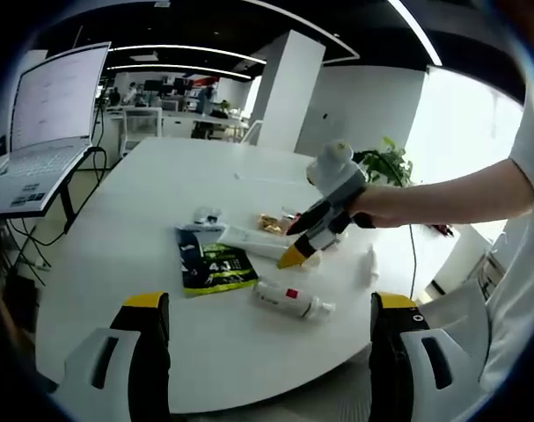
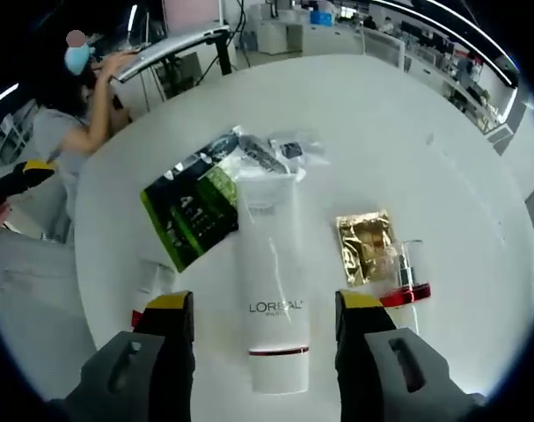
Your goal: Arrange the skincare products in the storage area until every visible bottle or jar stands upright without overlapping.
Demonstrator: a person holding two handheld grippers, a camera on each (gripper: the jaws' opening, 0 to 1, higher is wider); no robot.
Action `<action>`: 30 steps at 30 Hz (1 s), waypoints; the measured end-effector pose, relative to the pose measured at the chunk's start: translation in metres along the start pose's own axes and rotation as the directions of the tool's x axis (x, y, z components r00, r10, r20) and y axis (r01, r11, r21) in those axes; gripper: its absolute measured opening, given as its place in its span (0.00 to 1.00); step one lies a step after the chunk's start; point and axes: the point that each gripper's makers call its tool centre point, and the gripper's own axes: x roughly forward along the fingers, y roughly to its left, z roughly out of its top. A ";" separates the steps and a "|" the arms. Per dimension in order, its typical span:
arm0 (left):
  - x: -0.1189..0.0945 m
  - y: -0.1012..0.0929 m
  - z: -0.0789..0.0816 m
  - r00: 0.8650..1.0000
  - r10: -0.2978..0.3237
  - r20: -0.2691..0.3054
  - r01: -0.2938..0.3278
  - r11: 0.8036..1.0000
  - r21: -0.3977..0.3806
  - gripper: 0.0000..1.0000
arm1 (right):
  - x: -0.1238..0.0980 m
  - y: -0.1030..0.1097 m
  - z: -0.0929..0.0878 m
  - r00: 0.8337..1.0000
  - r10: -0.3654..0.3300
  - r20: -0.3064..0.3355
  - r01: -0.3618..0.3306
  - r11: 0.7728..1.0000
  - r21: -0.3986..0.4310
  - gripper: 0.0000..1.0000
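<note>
Two grippers were in play over the round white table (image 2: 442,114). The right gripper (image 2: 265,327) had its yellow-tipped jaws spread wide, straddling the lower end of one white L'Oréal tube (image 2: 271,290) without visibly touching it; the tube lay flat. Taking that tube as the landmark: one green-and-black sachet (image 2: 194,214) lay against its upper left side, one clear plastic packet (image 2: 280,149) sat just beyond its far end, and one gold foil sachet (image 2: 365,246) lay just to its right. One small pump bottle with a red band (image 2: 407,286) lay on its side beside the gold sachet, farther from the tube. One white bottle with a red label (image 1: 288,300) lay flat on the near side of the tube in the left gripper view. The left gripper (image 1: 267,352) was released, jaws wide apart, well back from the tube near the table edge.
</note>
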 end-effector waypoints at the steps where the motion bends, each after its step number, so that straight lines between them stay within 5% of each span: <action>1: 0.000 0.000 0.000 1.000 0.000 0.000 0.000 1.000 0.000 0.87 | -0.006 0.005 0.001 1.000 0.000 0.000 0.000 1.000 0.001 0.64; 19: 0.000 0.002 -0.002 1.000 0.007 -0.011 -0.007 1.000 -0.001 0.87 | 0.017 0.007 0.013 1.000 -0.002 -0.015 0.002 1.000 -0.006 0.52; 25: 0.001 0.002 -0.005 1.000 0.006 -0.025 -0.005 1.000 0.008 0.87 | 0.024 -0.007 0.017 0.999 -0.038 -0.010 0.038 0.999 -0.011 0.42; 27: 0.001 0.002 -0.005 1.000 0.003 -0.028 -0.003 1.000 0.004 0.87 | 0.019 -0.015 0.013 0.994 -0.102 -0.032 0.100 0.993 -0.057 0.37; 30: 0.002 0.002 -0.006 0.999 -0.004 -0.032 0.004 1.000 -0.013 0.87 | 0.020 -0.005 0.015 0.998 -0.063 -0.006 0.063 0.997 -0.046 0.33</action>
